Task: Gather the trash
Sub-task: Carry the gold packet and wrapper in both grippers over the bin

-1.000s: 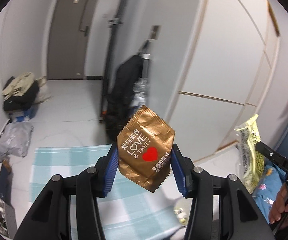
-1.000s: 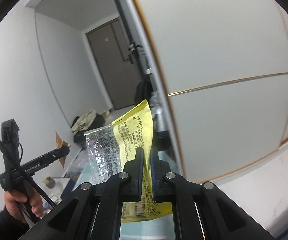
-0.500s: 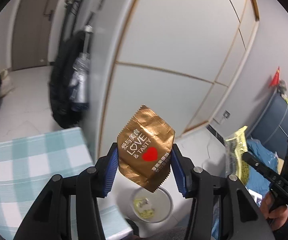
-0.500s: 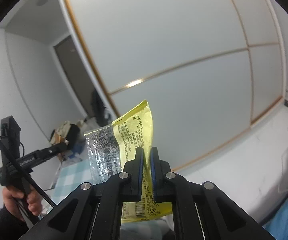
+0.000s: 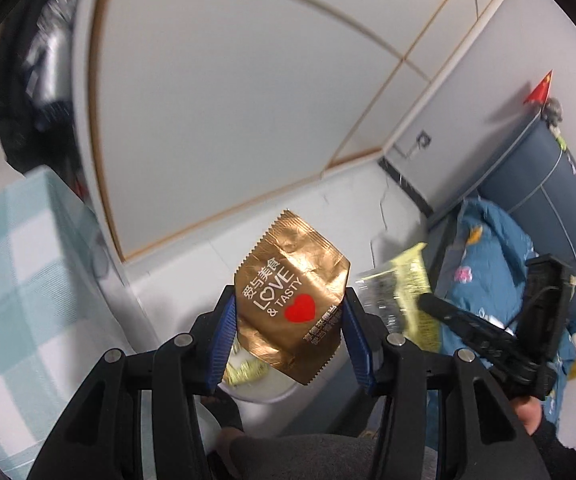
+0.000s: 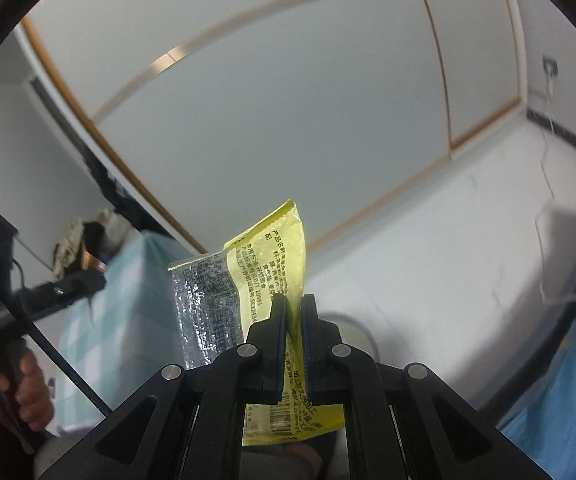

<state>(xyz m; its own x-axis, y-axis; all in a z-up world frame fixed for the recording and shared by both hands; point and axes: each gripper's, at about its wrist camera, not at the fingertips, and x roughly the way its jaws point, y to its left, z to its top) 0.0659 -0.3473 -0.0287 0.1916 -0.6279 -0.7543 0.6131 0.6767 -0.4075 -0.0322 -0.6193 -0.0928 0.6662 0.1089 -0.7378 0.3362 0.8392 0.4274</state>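
My left gripper [image 5: 285,322] is shut on a gold snack packet [image 5: 292,296] with a red heart and "LOVE & TASTY" print; the blue pads press its two side edges. Below it stands a white trash bin [image 5: 265,388] with yellow wrappers inside, mostly hidden by the packet. My right gripper [image 6: 294,320] is shut on a yellow and clear wrapper [image 6: 247,280] that sticks up between the pads. That wrapper [image 5: 404,292] and the right gripper [image 5: 428,304] also show in the left wrist view, just right of the gold packet. The bin's rim [image 6: 362,330] peeks out behind the right fingers.
A table with a teal checked cloth [image 5: 15,272] lies to the left. White wardrobe panels [image 5: 215,92] fill the background. A bed with a blue patterned cover [image 5: 492,252] is at the right. A person's hand [image 6: 27,384] holds the left gripper's handle, and a knee [image 5: 308,456] sits low in view.
Both grippers have swung right and tilted down, away from the table and door toward the floor by the wardrobe. The bin came into view beneath them. Both wrappers stay held.
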